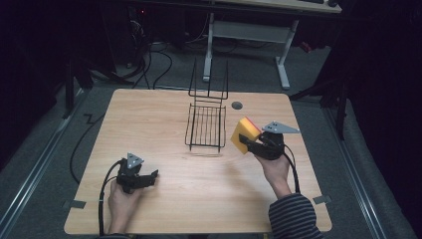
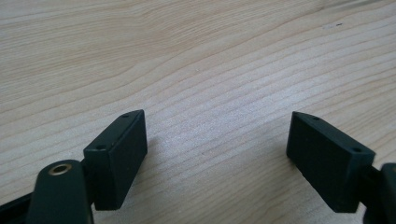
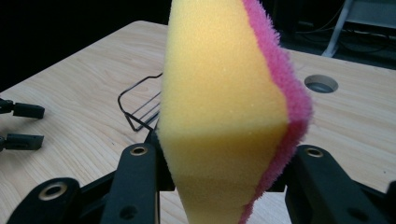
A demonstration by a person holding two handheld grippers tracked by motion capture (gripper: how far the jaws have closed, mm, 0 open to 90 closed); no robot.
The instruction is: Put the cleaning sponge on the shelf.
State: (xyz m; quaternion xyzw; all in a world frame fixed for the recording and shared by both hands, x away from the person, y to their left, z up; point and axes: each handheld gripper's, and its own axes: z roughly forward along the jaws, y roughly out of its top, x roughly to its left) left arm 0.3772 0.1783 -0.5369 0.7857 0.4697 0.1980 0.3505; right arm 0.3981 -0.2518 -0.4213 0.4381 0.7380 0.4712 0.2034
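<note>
While the left gripper point(image 1: 149, 175) rests agape, the right gripper point(image 1: 247, 144) clamps a sponge point(image 1: 244, 134), seemingly above the table point(image 1: 164, 124).

Layout: rack mid-worktop, one gripper each side.
Wire rack point(image 1: 206, 127) stood on the worktop point(image 1: 159, 119) centre-rear, a cable hole point(image 1: 237, 105) just right of its back. Sponge point(image 1: 245, 135) sat right of the rack, off the surface, clamped in the right gripper point(image 1: 251, 145). Left gripper point(image 1: 149, 177) lay front-left, well apart from the rack, jaws spread over bare worktop.
</note>
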